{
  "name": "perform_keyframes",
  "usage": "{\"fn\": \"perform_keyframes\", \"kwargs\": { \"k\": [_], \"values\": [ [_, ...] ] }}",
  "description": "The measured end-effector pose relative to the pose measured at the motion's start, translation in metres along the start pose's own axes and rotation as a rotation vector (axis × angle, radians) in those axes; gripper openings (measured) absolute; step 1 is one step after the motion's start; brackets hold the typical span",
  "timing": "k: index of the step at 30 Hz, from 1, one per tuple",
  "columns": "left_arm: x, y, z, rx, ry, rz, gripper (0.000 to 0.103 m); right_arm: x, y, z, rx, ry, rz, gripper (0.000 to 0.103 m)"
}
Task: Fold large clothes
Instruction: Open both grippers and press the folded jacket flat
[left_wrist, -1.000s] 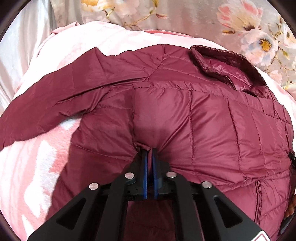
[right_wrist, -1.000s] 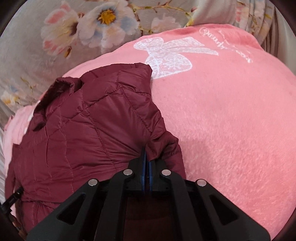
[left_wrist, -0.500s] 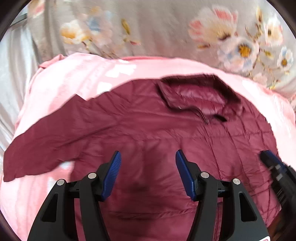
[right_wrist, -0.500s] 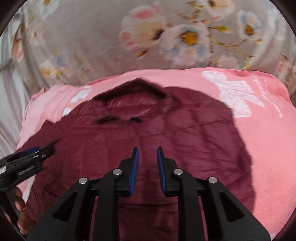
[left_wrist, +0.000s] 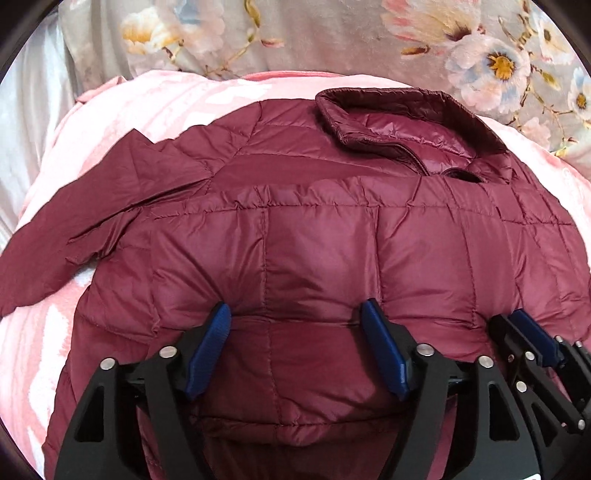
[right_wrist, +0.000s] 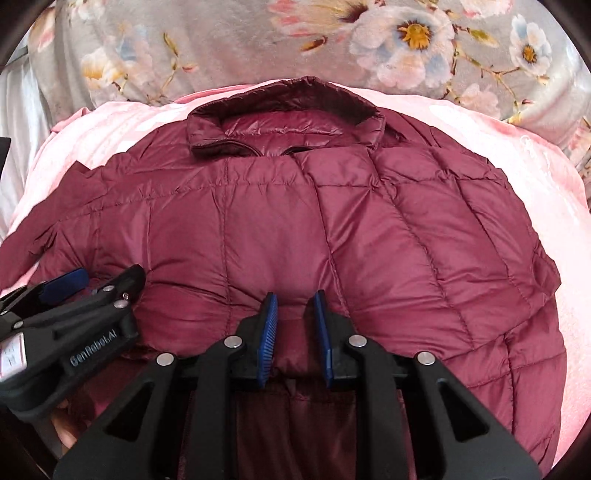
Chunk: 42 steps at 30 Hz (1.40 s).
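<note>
Black angular fingers (left_wrist: 384, 347), blue ribbed pads, silver screws

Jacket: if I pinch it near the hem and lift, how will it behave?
The jacket looks puffy and quilted, so probably light and floppy, sagging around the pinch. Its shiny shell may slip between the fingers. The spread sleeve would likely trail.

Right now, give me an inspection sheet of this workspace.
Surface: pink blanket, under the jacket.
Job's things: maroon jacket lying spread, collar at the far end, one sleeve stretched out to the left.
Clutter: nothing seen.
Grippers: left gripper opening, nothing pinched; right gripper narrowly open, fabric bulging between the pads, not pinched.
Cables: nothing seen.
Surroundings: floral fabric behind the blanket.
</note>
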<state>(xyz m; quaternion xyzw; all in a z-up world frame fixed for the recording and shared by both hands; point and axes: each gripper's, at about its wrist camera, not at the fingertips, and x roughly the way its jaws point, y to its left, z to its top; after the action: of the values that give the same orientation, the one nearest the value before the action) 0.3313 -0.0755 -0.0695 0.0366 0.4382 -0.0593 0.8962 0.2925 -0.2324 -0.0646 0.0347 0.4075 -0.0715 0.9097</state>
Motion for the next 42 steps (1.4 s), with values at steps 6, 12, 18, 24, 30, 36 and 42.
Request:
{"fn": "perform_keyframes", "kwargs": {
  "k": [6, 12, 18, 24, 30, 36, 42],
  "values": [
    [0.004, 0.001, -0.001, -0.014, -0.012, 0.023, 0.084, 0.002, 0.001, 0.000, -0.015, -0.005, -0.013, 0.020],
    [0.007, -0.002, -0.001, -0.010, -0.016, 0.039, 0.087, 0.003, 0.001, -0.001, -0.008, -0.005, -0.003, 0.021],
    [0.004, 0.006, 0.001, -0.045, -0.023, -0.005, 0.087, 0.004, -0.003, 0.000, 0.011, -0.002, 0.021, 0.021],
    [-0.055, 0.095, -0.005, -0.260, -0.117, -0.055, 0.087, -0.001, -0.014, 0.000, 0.059, -0.016, 0.091, 0.033],
    [-0.078, 0.264, -0.031, -0.537, -0.072, 0.107, 0.087, -0.035, -0.006, -0.012, 0.031, -0.087, 0.033, 0.055],
    [-0.073, 0.416, -0.074, -0.852, -0.017, 0.245, 0.087, -0.045, 0.007, -0.024, -0.003, -0.089, 0.014, 0.059],
    [-0.060, 0.463, -0.081, -0.984, -0.024, 0.196, 0.087, -0.042, 0.013, -0.027, -0.028, -0.074, -0.053, 0.063]
  ]
}}
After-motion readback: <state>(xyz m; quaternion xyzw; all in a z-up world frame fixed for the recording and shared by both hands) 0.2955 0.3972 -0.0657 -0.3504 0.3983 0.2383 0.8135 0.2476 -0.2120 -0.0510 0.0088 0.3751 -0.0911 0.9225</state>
